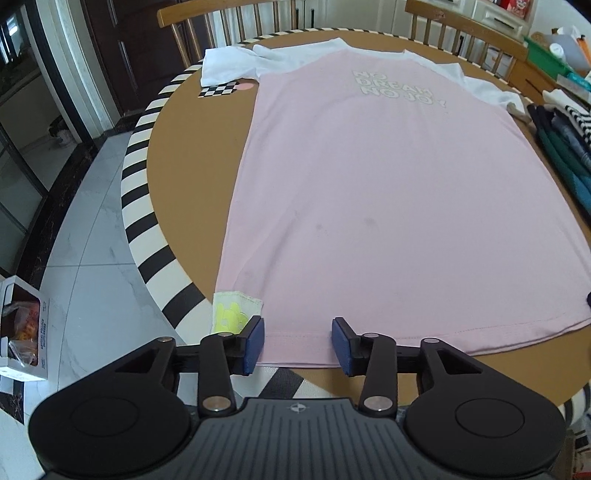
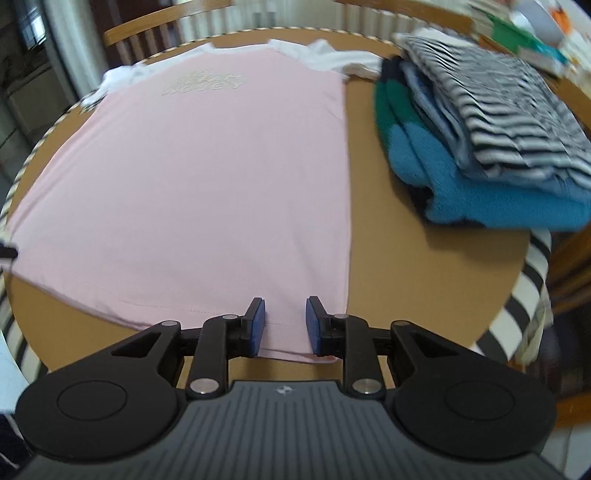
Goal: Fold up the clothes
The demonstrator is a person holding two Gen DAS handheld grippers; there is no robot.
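A pink T-shirt (image 1: 369,192) with white sleeves and white lettering lies spread flat on the round brown table (image 1: 184,177), hem toward me. It also shows in the right wrist view (image 2: 192,177). My left gripper (image 1: 298,341) is open, its blue pads either side of the hem near the shirt's left corner. My right gripper (image 2: 285,325) is open, its pads astride the hem near the shirt's right corner. Neither has closed on the cloth.
A stack of folded clothes (image 2: 480,140), striped on top and blue below, sits at the table's right. A checkered marker (image 1: 218,89) lies by the left sleeve. The table has a black-and-white striped rim (image 1: 136,206). Wooden chairs (image 1: 221,22) stand behind.
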